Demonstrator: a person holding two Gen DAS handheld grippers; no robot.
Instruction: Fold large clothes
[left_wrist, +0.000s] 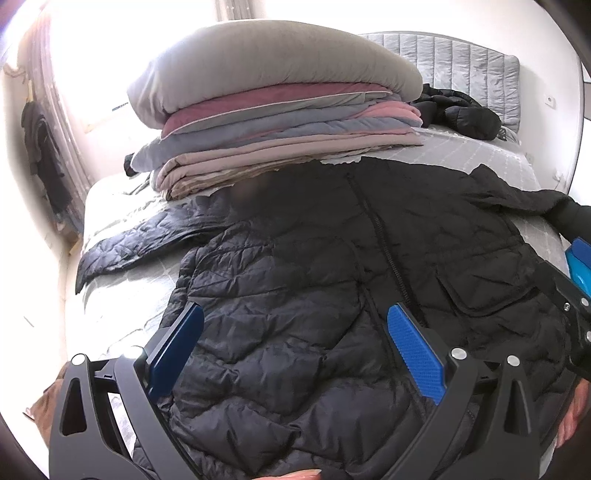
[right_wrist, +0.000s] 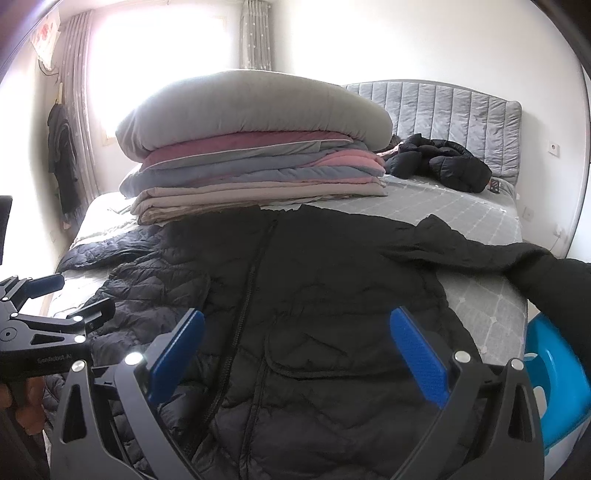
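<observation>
Flat on the bed (right_wrist: 461, 206), black jacket (right_wrist: 314, 295) spreads between stacked quilts (right_wrist: 251, 147) and near edge.

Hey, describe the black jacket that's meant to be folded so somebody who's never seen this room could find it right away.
Start at the bed with the grey padded headboard. At its foot end, in front of the stack of folded quilts, lies the black quilted jacket. Unlike the crumpled black puffer jacket near the headboard, it is spread flat, zip up, sleeves out.
</observation>
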